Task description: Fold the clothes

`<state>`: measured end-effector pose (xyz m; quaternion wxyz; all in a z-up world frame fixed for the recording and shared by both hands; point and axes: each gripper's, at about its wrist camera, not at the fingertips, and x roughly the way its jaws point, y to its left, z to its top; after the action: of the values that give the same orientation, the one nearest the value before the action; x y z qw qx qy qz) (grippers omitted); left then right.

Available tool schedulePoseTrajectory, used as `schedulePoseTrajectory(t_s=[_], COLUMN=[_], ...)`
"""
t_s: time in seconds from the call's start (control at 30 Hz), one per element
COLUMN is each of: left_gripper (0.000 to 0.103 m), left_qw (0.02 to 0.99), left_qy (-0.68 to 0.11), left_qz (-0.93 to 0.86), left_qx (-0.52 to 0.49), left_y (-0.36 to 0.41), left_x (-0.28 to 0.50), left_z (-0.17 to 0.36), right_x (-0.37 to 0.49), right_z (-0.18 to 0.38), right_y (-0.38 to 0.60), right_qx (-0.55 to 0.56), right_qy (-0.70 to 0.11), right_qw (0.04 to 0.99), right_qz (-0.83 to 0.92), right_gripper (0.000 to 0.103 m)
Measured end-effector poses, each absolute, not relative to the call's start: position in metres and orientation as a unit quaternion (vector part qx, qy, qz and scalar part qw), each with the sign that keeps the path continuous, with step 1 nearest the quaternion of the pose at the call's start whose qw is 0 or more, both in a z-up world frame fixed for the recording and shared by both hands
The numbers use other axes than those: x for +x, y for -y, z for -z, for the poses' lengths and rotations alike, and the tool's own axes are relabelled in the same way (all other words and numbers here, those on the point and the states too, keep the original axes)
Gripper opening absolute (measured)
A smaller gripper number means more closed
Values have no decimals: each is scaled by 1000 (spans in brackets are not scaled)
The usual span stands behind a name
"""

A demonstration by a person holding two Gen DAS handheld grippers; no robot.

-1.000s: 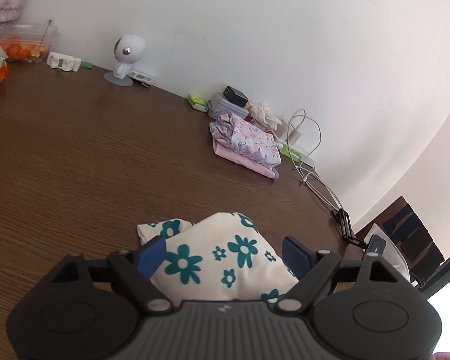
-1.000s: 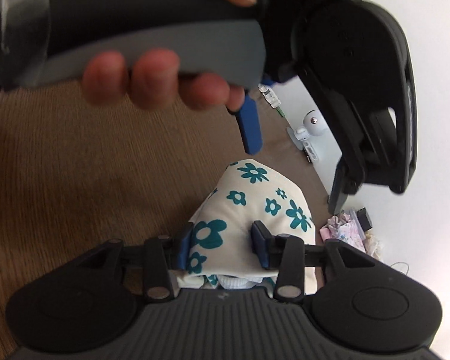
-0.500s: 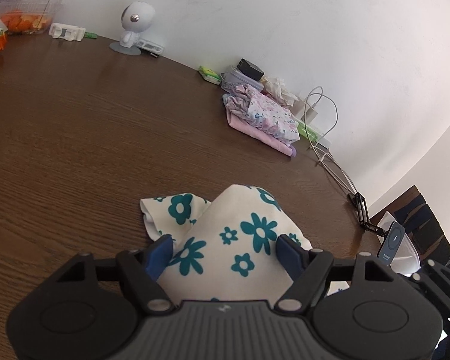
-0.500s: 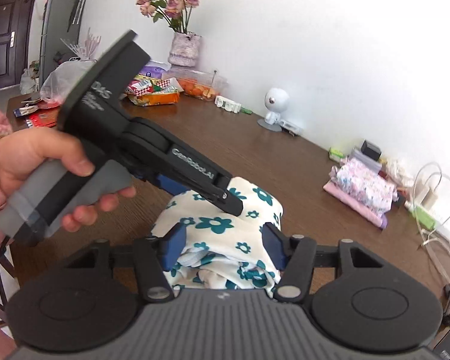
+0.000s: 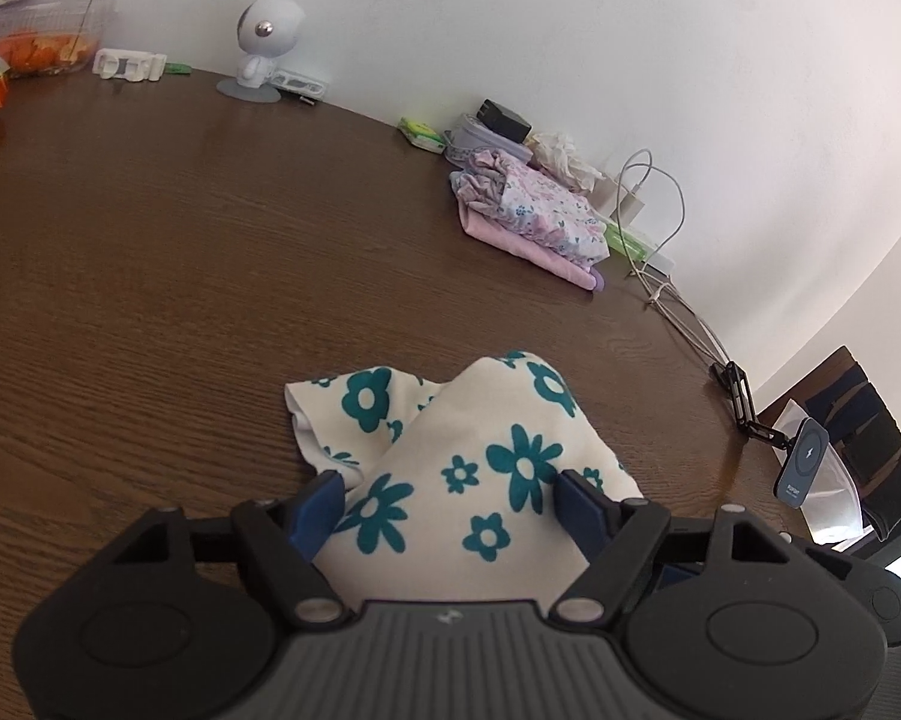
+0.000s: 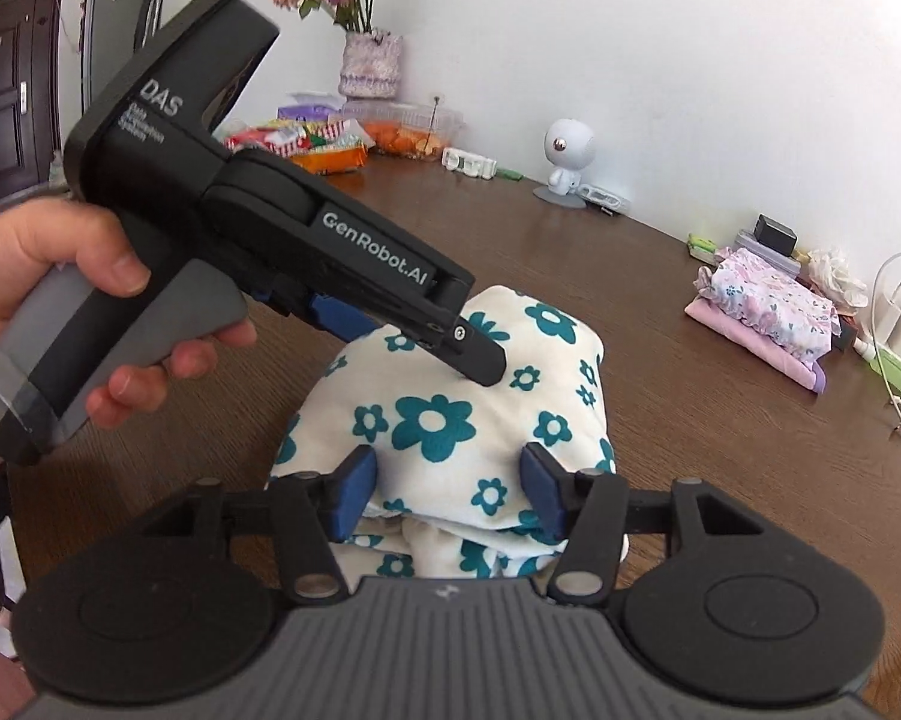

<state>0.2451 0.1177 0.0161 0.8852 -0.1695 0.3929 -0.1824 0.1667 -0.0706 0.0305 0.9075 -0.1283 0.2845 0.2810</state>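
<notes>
A cream cloth with teal flowers (image 5: 480, 438) lies in a folded bundle on the brown wooden table (image 5: 150, 240). My left gripper (image 5: 450, 495) is open, its blue pads either side of the cloth's near end. In the right wrist view the same cloth (image 6: 450, 414) sits between the wide-apart blue pads of my open right gripper (image 6: 447, 471). A hand holds the left gripper (image 6: 417, 339) there, which slants down from the left with its tip on top of the bundle.
A folded pile of pink and floral clothes (image 5: 528, 210) lies near the wall, beside chargers and white cables (image 5: 654, 204). A small white robot figure (image 5: 264, 42), snack packs (image 6: 306, 144) and a flower vase (image 6: 369, 66) stand along the back. A chair (image 5: 858, 438) is past the table's right edge.
My right gripper swung from looking down at the table to looking across it, and its jaws widened off the cloth. The left gripper stayed open and tilted lower over the bundle.
</notes>
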Motion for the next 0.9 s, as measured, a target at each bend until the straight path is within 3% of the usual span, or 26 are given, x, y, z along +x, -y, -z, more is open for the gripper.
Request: schedulePoseTrajectory(t_s=[0.03, 0.1, 0.23, 0.47, 0.63, 0.73, 0.9], left_gripper=[80, 87, 86, 84, 77, 69, 62], left_qw=[888, 893, 902, 901, 874, 864, 857], left_qy=[-390, -385, -376, -379, -417, -429, -447], left_qz=[183, 184, 186, 205, 248, 253, 234], left_qx=[-161, -141, -100, -42, -35, -67, -108], left_y=[-116, -112, -102, -90, -90, -99, -107], left_x=[248, 256, 273, 301, 315, 314, 305], left_z=[-20, -26, -38, -46, -26, -18, -11], right_x=[165, 164, 166, 176, 186, 196, 217], right_z=[-37, -52, -65, -38, -20, -18, -24], right_y=[77, 92, 103, 81, 85, 97, 113], right_qx=[-107, -62, -40, -23, -11, -1, -46], right_qy=[-282, -279, -266, -268, -311, -332, -353], right_qw=[910, 910, 925, 944, 931, 917, 886], right_qz=[-286, -298, -268, -189, -191, -222, -297], right_gripper=[71, 73, 73, 77, 79, 71, 68])
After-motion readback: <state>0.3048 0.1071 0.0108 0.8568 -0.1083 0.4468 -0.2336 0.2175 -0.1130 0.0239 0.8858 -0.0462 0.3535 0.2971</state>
